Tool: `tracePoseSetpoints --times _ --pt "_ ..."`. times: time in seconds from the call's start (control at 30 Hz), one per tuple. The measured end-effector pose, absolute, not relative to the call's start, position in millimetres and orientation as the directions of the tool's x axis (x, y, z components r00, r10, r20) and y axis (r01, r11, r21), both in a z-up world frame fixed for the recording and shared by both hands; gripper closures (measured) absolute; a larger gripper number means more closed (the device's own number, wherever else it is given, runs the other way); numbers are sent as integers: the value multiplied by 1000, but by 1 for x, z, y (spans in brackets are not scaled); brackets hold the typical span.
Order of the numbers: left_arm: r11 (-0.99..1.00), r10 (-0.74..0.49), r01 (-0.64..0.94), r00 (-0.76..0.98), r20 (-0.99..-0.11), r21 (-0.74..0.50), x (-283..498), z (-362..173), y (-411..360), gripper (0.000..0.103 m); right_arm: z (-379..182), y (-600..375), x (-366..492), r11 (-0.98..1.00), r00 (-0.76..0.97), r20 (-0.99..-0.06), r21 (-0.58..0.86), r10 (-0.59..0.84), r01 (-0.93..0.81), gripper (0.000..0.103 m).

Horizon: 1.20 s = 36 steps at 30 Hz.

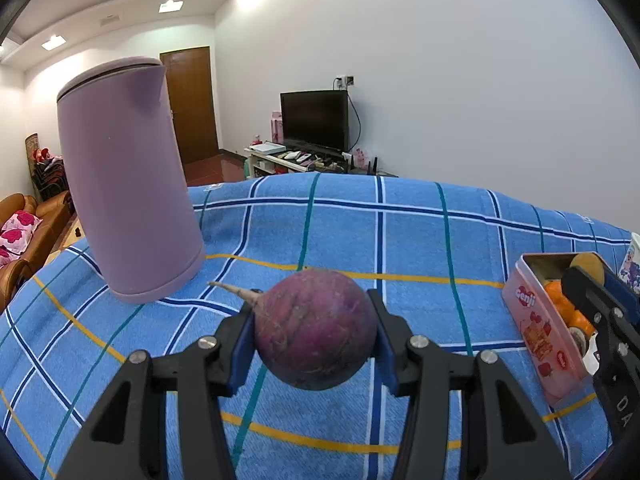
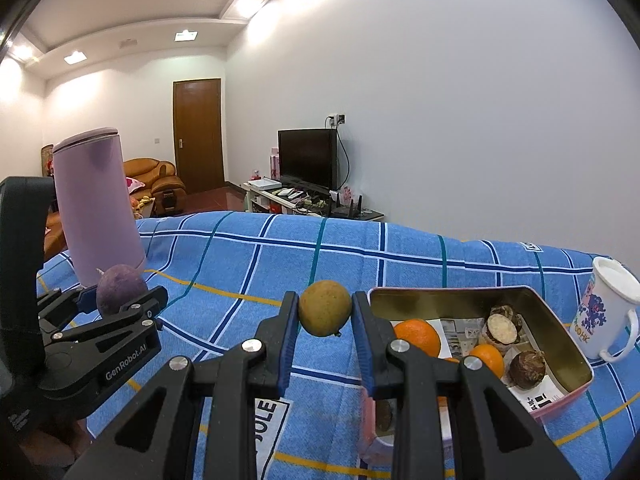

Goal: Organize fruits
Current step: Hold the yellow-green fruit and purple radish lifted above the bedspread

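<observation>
Blue checked cloth (image 2: 280, 248) bearing pink tin (image 2: 560, 396), part-filled w/ oranges. L gripper (image 1: 316, 330) pinching purple root (image 1: 316, 328), R gripper (image 2: 325, 314) pinching yellow-green fruit (image 2: 325, 313), both hovering beside tin. Next, prob: carrying over rim, releasing.

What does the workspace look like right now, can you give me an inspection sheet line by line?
Surface: blue plaid cloth covers the table.
Job's things: open pink tin holds oranges and brown roots; purple radish and yellow-green fruit are both held above the cloth.
Clutter: lilac kettle at the left; white printed mug beside the tin.
Grippers: left hand-held gripper clamps the radish; right hand-held gripper clamps the fruit, next to the tin.
Cables: nothing seen on the table; a cord runs from a wall socket behind the television.
Surroundings: living room, brown door, leather sofa.
</observation>
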<state>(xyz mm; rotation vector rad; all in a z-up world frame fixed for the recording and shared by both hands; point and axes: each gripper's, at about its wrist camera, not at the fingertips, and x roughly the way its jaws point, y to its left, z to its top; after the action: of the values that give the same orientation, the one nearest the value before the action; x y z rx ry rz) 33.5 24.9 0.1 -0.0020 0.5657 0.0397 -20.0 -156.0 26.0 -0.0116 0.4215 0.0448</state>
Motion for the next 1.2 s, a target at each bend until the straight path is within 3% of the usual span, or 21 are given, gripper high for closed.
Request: tracePoseSetpoints --times 1.2 --pt "1000 15 -18 854 -520 -1 20 3 20 51 20 -153 -26 998 907 -420 -43 25 -48 75"
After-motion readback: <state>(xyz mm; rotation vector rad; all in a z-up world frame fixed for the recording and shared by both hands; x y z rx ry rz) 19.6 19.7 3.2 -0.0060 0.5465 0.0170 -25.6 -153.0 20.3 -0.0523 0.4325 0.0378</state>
